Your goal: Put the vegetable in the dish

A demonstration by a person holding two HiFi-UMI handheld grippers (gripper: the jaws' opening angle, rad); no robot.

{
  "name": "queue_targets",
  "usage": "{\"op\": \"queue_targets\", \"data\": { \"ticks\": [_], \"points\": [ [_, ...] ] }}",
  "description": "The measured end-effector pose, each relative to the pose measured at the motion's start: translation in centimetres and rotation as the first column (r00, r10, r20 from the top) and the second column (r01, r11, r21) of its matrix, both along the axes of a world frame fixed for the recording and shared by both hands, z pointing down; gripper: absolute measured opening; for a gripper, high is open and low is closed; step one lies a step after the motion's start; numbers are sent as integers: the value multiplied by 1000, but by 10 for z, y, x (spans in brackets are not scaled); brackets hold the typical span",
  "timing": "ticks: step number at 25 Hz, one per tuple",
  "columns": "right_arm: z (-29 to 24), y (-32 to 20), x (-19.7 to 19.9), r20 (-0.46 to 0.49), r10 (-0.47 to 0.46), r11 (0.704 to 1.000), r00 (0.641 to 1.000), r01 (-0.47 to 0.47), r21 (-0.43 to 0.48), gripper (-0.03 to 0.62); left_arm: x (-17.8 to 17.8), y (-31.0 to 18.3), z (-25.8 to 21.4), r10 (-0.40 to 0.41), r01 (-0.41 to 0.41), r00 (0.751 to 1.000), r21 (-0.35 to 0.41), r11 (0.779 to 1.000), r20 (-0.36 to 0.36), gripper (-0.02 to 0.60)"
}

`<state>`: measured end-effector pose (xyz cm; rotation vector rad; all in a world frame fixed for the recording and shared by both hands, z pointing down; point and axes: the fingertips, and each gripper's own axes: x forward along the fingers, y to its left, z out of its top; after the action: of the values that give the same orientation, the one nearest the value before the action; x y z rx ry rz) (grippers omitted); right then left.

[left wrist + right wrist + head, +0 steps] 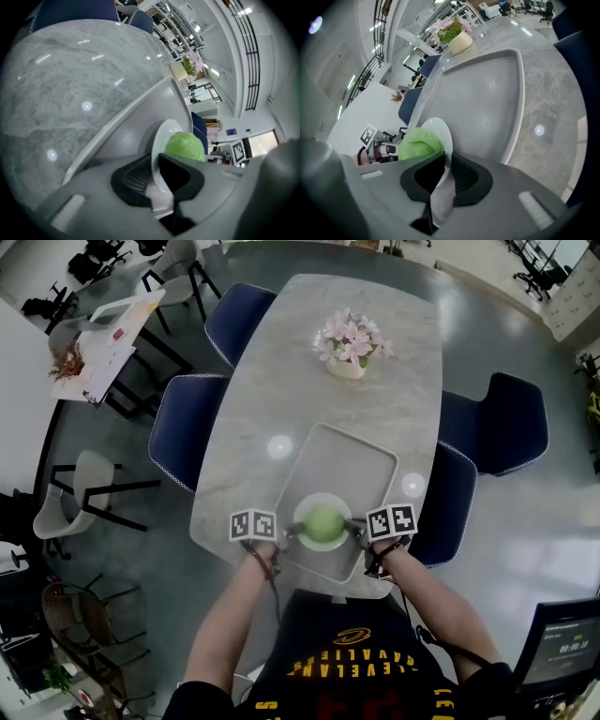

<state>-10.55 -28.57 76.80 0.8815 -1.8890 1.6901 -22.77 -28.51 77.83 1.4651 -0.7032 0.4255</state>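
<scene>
A round green vegetable point(323, 521) lies in a white dish point(322, 496) over the near end of a grey tray point(342, 460). My left gripper point(290, 532) is shut on the dish's left rim. My right gripper point(356, 529) is shut on the right rim. In the left gripper view the jaws point(157, 180) pinch the thin rim of the dish point(161, 138), and the vegetable point(185, 146) sits just past them. The right gripper point(443, 176) likewise clamps the dish point(442, 132), with the vegetable point(419, 143) beyond. Whether the dish rests on the tray or hangs above it cannot be told.
The tray lies on a pale marble table point(272, 399). A pot of pink flowers point(349, 345) stands at the far end. Dark blue chairs point(183, 427) line the left side, and others point(497, 423) stand on the right. The table's near edge is close to the person's body.
</scene>
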Motion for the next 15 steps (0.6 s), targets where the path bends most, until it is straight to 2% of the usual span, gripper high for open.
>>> {"op": "queue_targets", "data": {
  "ticks": [6, 10, 15],
  "points": [
    [12, -9, 3, -101, -44, 999, 994, 45, 6, 40, 3, -7, 6, -1, 1, 998, 1, 1000, 59, 54],
    [15, -10, 5, -137, -91, 996, 986, 93, 10, 42, 3, -7, 7, 27, -29, 992, 18, 999, 124, 59],
    [10, -10, 4, -233, -180, 980, 956, 196, 46, 51, 1, -3, 3, 71, -83, 975, 52, 995, 209, 68]
  ]
}}
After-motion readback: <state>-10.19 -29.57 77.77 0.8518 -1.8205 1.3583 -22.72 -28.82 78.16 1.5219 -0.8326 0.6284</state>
